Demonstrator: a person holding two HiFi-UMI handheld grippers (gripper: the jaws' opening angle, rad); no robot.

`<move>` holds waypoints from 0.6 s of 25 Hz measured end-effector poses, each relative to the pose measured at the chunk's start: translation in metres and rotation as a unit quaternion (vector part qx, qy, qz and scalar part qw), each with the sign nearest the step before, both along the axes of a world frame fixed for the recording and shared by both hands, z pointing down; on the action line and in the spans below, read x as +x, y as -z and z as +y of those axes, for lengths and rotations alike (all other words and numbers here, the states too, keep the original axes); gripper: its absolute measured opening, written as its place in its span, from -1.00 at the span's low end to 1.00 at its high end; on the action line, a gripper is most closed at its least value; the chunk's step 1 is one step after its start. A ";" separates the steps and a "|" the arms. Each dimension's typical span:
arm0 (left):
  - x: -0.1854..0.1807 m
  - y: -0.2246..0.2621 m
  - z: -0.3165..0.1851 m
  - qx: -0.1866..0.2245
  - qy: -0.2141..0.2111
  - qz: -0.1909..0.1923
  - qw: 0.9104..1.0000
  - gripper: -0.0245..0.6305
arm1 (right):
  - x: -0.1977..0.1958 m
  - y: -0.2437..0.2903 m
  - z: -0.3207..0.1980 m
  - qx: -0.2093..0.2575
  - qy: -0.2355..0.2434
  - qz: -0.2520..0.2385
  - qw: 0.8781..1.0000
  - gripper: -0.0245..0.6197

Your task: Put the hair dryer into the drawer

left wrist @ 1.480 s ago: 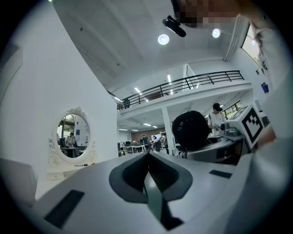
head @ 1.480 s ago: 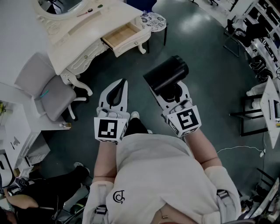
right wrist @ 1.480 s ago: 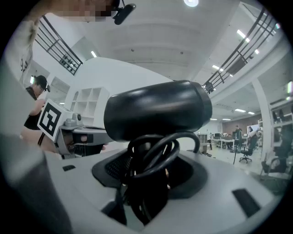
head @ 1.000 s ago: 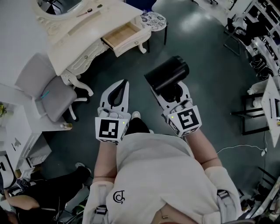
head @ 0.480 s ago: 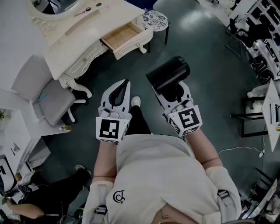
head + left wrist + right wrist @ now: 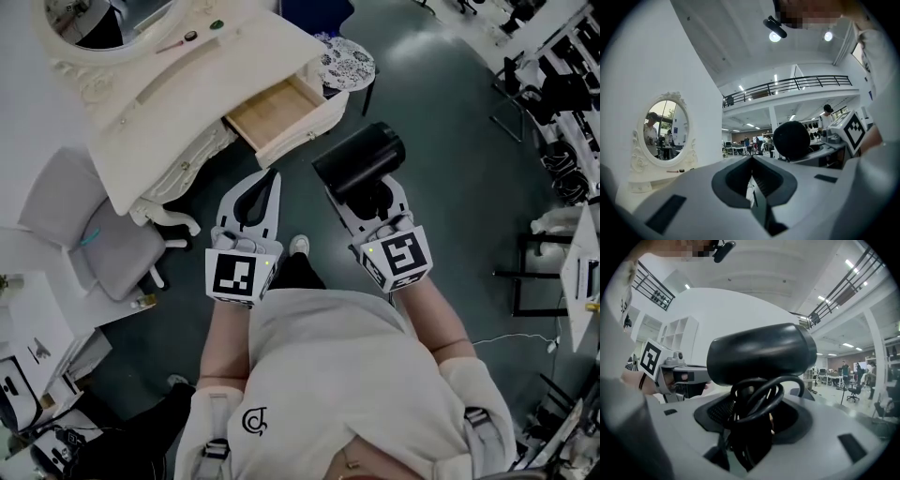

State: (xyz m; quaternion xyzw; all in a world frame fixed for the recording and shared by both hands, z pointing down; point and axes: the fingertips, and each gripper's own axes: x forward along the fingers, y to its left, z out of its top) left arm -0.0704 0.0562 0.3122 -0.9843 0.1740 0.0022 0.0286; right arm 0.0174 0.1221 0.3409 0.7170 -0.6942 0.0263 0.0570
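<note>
A: Where is the hair dryer (image 6: 360, 155) to be found?

B: It is gripped in the right tongs (image 6: 366, 197) and carried over the dark floor (image 6: 450, 141). The black barrel is laid crosswise beyond the tong tips. The handle, around which the black cord (image 6: 757, 397) is coiled, is clamped between the two jaws.

A: How are those tongs set?

B: They are spread fairly wide, and both jaws are pressed against the wrapped handle.

A: And the left tongs (image 6: 269, 183)?

B: Their jaws are brought together to a point, and nothing is held between them. They are carried just to the left of the right tongs, pointing the same way.

A: Where is the drawer (image 6: 305, 131) placed?

B: It is pulled out from the front of the white table (image 6: 169, 89), far and to the left of the hair dryer. Bare pale wood is shown inside it. The hair dryer is kept apart from it, nearer and to the right, and has not been put in.

A: What else is seen?

B: An oval mirror (image 6: 663, 126) is mounted on the table, and a few small items are laid on the tabletop, too small to be named. A grey chair (image 6: 94, 220) is set at the table's near left side, and a round patterned stool (image 6: 345, 64) is placed just beyond the drawer's right corner.
</note>
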 end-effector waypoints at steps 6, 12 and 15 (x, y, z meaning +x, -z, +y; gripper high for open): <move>0.041 0.014 -0.100 0.006 -0.003 0.010 1.000 -0.88 | 0.039 0.006 -0.098 0.001 0.005 0.005 1.000 -0.17; 0.065 0.002 -0.163 -0.002 0.012 -0.011 1.000 -0.88 | 0.070 -0.003 -0.165 -0.011 0.015 -0.012 1.000 -0.17; 0.075 -0.002 -0.184 -0.008 0.027 -0.008 1.000 -0.88 | 0.082 -0.011 -0.188 -0.022 0.032 -0.017 0.999 -0.17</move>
